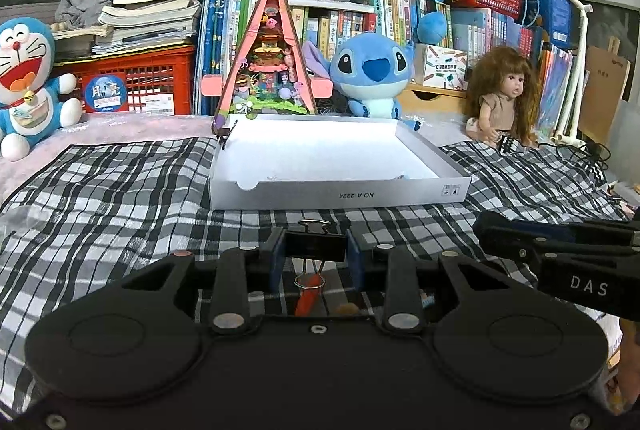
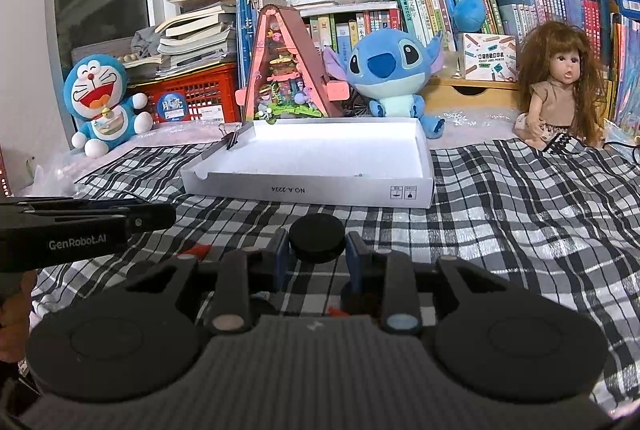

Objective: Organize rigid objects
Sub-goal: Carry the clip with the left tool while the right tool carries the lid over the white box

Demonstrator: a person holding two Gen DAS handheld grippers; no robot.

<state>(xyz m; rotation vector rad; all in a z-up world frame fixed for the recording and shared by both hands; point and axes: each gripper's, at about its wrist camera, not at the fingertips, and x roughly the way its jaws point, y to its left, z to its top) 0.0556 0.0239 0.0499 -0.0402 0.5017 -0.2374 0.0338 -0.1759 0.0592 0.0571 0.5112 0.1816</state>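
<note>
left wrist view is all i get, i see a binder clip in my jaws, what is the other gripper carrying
Observer: The right gripper is shut on a black round disc, flat like a puck.
Operator: is the white box still free of stuff
Observer: Nearly. The right wrist view shows the white box floor bare, with a second binder clip clamped on its far left corner.
Operator: anything under the right gripper
Observer: Only the checked cloth shows beyond the disc; something small and red lies below the fingers, too hidden to name.
</note>
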